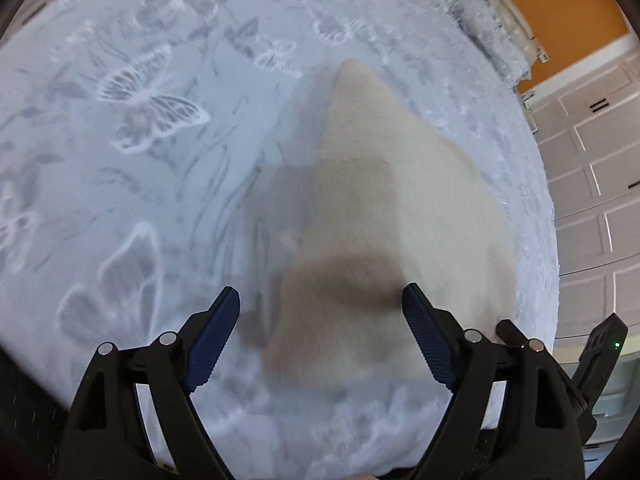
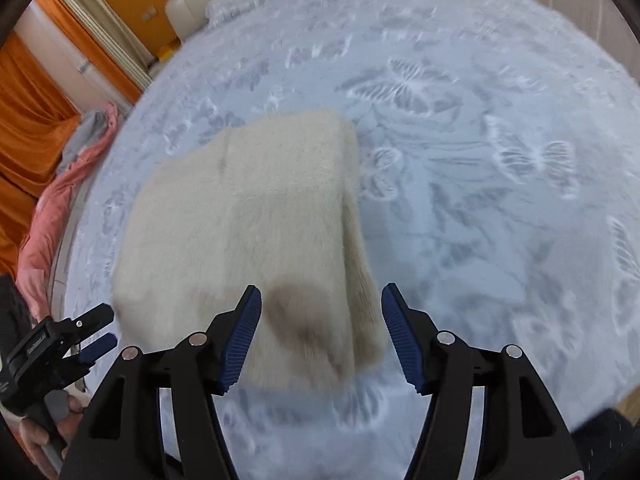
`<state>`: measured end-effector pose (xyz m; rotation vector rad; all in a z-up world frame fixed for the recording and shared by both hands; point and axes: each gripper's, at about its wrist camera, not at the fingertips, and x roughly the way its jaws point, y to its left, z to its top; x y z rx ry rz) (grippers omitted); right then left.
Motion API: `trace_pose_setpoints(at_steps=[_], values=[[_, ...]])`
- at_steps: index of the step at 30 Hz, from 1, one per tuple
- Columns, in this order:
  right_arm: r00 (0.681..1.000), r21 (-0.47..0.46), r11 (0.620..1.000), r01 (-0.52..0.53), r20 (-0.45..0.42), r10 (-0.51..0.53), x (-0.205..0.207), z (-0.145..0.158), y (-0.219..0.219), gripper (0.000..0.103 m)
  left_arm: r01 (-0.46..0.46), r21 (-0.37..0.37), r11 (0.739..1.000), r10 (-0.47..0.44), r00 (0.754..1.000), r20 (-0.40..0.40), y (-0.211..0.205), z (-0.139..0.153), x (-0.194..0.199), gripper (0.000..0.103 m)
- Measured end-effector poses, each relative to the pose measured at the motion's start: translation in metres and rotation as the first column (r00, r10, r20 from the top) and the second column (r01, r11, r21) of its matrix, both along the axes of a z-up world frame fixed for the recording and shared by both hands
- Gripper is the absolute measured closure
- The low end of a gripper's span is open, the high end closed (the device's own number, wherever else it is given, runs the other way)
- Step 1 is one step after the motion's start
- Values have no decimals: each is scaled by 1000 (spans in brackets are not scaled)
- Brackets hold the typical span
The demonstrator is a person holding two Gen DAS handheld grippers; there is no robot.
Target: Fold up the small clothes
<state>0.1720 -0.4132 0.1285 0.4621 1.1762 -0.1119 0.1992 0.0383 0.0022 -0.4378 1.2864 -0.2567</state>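
A cream fuzzy garment (image 1: 384, 216) lies folded flat on the bed; it also shows in the right wrist view (image 2: 248, 220) as a thick rectangle with layered edges on its right side. My left gripper (image 1: 320, 312) is open and empty, hovering above the garment's near end. My right gripper (image 2: 320, 308) is open and empty, hovering above the garment's near right corner. The left gripper also shows at the lower left of the right wrist view (image 2: 98, 330), beside the garment's left edge.
The bed has a pale blue bedspread with butterfly patterns (image 1: 152, 100) (image 2: 520, 152). White cabinet doors (image 1: 592, 184) stand beyond the bed's edge. A pink and grey cloth (image 2: 60, 200) hangs at the bed's left edge, with orange curtains (image 2: 24, 112) behind.
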Motion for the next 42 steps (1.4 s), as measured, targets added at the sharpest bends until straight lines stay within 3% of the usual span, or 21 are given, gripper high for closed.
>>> trace_pose_setpoints(at_steps=[2,3,4,5,7,9,11,13,15,18,21,24,27,30,33,35,36,37,38,40,42], values=[[999,60,998,-5,-43,8,19,-19,0,41,11,-74,997,-13,999,-37,-4,-15,12,22],[998,94,996,-2,-57,7,25,-26,0,52,21,-103,994,-26,999,-48,-7,-18,16,28],[998,112,994,-11,-59,18,30,-28,1,69,48,-127,991,-56,997,-55,-12,-19,20,42],[997,106,994,-37,-61,43,35,-27,5,73,62,-113,992,-67,997,-39,-15,-12,22,54],[994,97,990,-106,-1,107,41,-5,13,81,107,-125,986,-106,994,16,-19,10,22,62],[983,79,985,-154,109,145,40,37,16,82,141,-147,979,-131,989,74,-18,36,16,63],[976,43,987,-155,163,146,33,59,14,81,156,-159,975,-143,986,89,-16,43,11,62],[984,43,991,-129,132,122,29,48,5,79,143,-153,978,-137,989,51,-14,28,10,60],[995,91,991,-100,20,98,27,5,-5,76,124,-101,987,-126,992,-7,-15,4,10,59],[996,123,990,-62,-49,69,22,-34,-6,65,91,-128,988,-93,996,-13,-12,-15,8,49],[997,128,989,-70,-9,72,26,-21,3,79,85,-137,987,-86,996,3,-12,-1,7,60],[989,126,985,-121,100,108,20,21,11,80,138,-58,989,-133,988,81,-14,30,-1,64],[990,173,979,-112,107,94,7,24,11,80,193,82,978,-197,980,43,-24,13,-4,64],[994,89,992,-92,-45,96,5,-35,11,78,185,74,980,-188,982,35,-21,0,-6,61],[999,85,995,-49,19,48,-6,-12,7,67,174,104,979,-184,979,86,-17,25,-19,63],[998,21,999,-38,60,36,-18,10,7,66,162,183,970,-191,970,152,-18,44,-38,59],[996,-17,999,-41,77,43,-24,20,8,61,159,217,963,-199,964,179,-20,50,-48,56],[994,-60,997,-41,96,47,-36,29,12,53,153,252,955,-208,956,206,-24,53,-61,43],[993,-91,995,-41,109,51,-46,35,15,49,147,283,948,-215,949,229,-29,53,-74,30],[992,-148,988,-55,105,71,-71,32,29,46,127,356,926,-236,930,282,-43,45,-106,18],[990,-240,967,-87,84,110,-96,17,51,41,132,404,905,-263,920,290,-56,33,-121,15]])
